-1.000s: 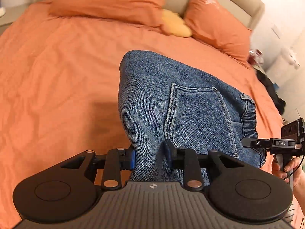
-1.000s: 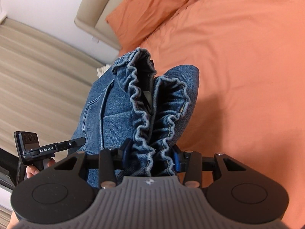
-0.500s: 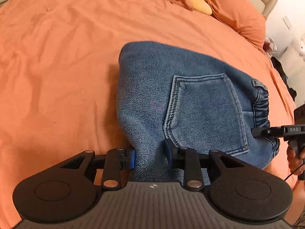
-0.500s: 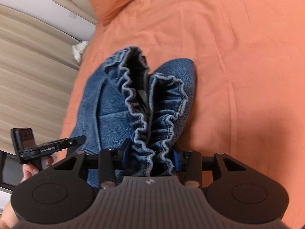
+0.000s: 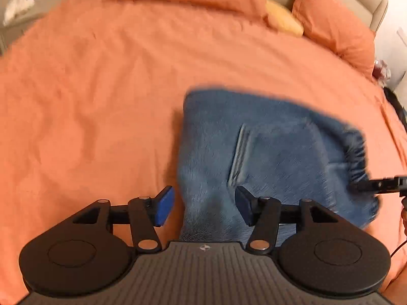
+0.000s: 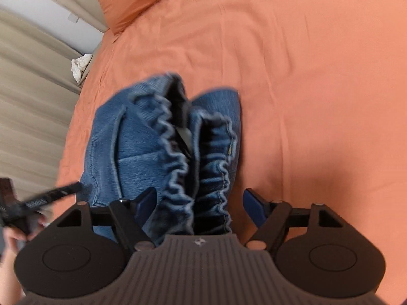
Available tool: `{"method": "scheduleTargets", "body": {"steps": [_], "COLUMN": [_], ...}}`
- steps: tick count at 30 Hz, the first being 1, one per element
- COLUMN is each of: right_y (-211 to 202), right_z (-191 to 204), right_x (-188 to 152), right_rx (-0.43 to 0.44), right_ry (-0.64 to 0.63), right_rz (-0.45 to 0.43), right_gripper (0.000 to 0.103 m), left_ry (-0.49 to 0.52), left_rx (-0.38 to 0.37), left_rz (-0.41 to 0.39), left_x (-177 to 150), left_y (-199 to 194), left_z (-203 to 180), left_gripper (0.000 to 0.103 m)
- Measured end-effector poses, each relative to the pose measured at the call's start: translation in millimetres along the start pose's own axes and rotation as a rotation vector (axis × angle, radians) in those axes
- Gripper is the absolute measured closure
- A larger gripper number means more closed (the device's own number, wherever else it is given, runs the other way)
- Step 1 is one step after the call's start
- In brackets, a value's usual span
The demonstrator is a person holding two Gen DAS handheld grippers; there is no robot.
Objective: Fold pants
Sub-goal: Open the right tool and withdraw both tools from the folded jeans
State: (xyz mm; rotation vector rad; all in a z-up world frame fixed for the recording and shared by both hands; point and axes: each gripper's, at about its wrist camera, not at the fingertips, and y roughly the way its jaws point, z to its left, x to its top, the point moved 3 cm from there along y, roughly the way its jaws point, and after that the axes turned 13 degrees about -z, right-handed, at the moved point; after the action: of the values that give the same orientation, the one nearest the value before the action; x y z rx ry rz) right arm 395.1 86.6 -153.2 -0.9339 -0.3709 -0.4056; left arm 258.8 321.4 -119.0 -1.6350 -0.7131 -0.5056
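Pants (image 5: pixel 274 152), folded blue denim with a gathered waistband, are seen at centre on the orange bed (image 5: pixel 101 89). Left gripper (image 5: pixel 204 207) and right gripper (image 6: pixel 197 203) have just been opened wide, cloth lying unpinched between the jaws. Pillows (image 5: pixel 330 25) are set along the top.

The folded pants (image 5: pixel 274 152) lie on the bed (image 5: pixel 101 101), well before the pillows (image 5: pixel 330 25) at its head. Their waistband (image 6: pixel 203 152) sits at the right end, apparently doubled.
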Motion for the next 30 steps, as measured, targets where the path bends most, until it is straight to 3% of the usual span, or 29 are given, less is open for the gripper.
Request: {"method": "scheduleTargets", "body": {"steps": [6, 9, 13, 17, 20, 26, 30], "right_y": [-79, -125, -183, -233, -258, -305, -319], "right_z": [70, 105, 145, 168, 172, 162, 151], "right_x": [26, 25, 6, -30, -63, -136, -175], "right_rx": [-0.004, 0.01, 0.008, 0.011, -0.005, -0.022, -0.053], "right_ry": [-0.204, -0.283, -0.385, -0.48, -0.513, -0.556, -0.536], "right_rz": [-0.127, -0.198, -0.311, -0.424, -0.495, -0.667, -0.736], "right_gripper": [0.025, 0.023, 0.019, 0.015, 0.012, 0.005, 0.005], "left_ry": [0.172, 0.291, 0.323, 0.409, 0.389, 0.331, 0.327], "left_rx": [0.092, 0.172, 0.272, 0.331, 0.375, 0.356, 0.344], "left_rz": [-0.136, -0.215, -0.24, -0.327, -0.399, -0.503, -0.511], "left_x": [71, 101, 114, 81, 40, -49, -92], "left_y": [-119, -190, -265, -313, -330, -332, -313], "left_z": [-36, -62, -91, -125, -147, -184, -207], "left_gripper": [0.035, 0.031, 0.028, 0.021, 0.02, 0.019, 0.019]}}
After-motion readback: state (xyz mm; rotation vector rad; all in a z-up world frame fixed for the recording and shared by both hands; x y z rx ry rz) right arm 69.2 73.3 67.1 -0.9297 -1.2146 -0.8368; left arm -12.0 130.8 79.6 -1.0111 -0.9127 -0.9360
